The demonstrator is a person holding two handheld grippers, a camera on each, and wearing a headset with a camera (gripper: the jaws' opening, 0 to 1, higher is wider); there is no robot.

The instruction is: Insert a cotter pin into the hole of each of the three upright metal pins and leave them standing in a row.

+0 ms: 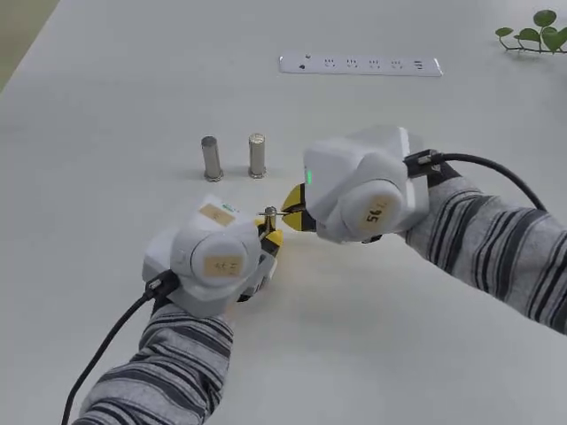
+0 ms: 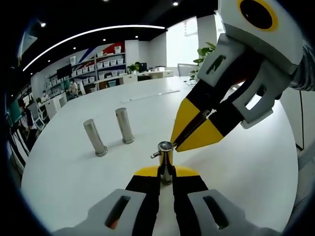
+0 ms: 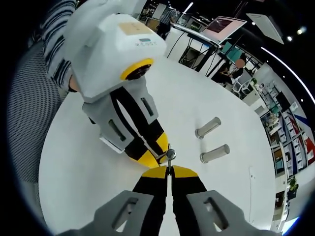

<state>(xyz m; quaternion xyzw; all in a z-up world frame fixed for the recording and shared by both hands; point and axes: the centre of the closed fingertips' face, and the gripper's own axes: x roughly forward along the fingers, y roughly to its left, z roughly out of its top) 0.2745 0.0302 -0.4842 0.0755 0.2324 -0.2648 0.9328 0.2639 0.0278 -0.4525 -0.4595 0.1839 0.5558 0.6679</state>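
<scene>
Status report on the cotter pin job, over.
Left gripper shut on upright metal pin. Right gripper shut on cotter pin, at that pin's top. Two other pins stand behind, bare. Power strip far back, out of the way.

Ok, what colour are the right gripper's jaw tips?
Yellow, with black behind, on the right gripper; clearest in the left gripper view.

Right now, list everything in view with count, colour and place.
upright silver metal pins: two, silver, side by side mid-table
held silver metal pin: one, silver, in left gripper
thin metal cotter pin: one, silver, through held pin's top
flat white power strip: one, white, far side
leafy green plant: one, green, far right corner
left gripper: one, white, yellow-black jaws, shut on pin
right gripper: one, white, yellow-black jaws, at cotter pin
</scene>
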